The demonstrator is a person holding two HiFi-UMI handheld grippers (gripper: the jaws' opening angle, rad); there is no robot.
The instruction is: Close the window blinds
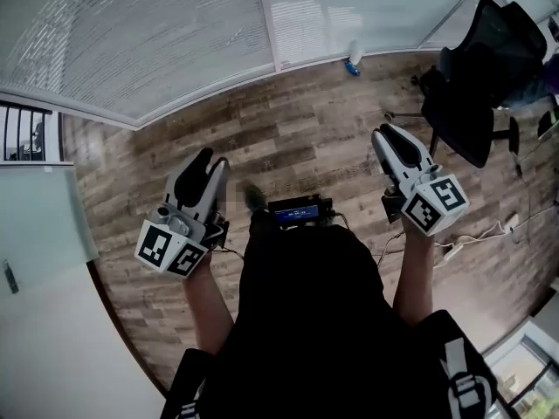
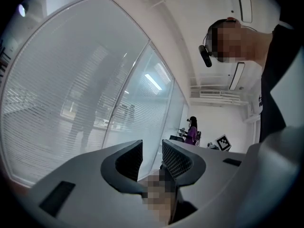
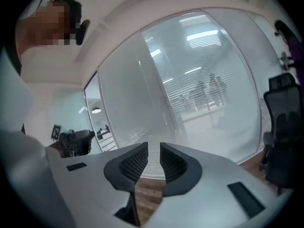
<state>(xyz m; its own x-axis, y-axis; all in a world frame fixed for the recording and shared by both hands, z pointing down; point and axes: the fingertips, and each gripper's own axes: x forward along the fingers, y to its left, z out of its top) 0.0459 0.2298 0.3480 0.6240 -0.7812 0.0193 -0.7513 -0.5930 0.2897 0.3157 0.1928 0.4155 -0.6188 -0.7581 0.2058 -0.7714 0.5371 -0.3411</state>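
The person's dark-clothed torso filled the bottom of the head view, with both forearms reaching forward over the wooden floor.

The left tongs were held low on the left, pointing ahead toward the glass. In the left gripper view these tongs stood slightly apart, with nothing between the ribbed pads. The right tongs were held out on the right side, a little further forward than the left. Their own view showed these tongs parted by a narrow gap, also empty, with only floor and glass showing through it.

The window blinds hung beyond a strip of bare floor, well apart from both tongs and touched by neither. They lay ahead and to the left of the left tongs, their horizontal slats spread across the curved glass, and straight ahead of the right tongs.

A small bottle lay on the floor at the foot of the glass. A black office chair stood at the far right, beyond the right tongs.
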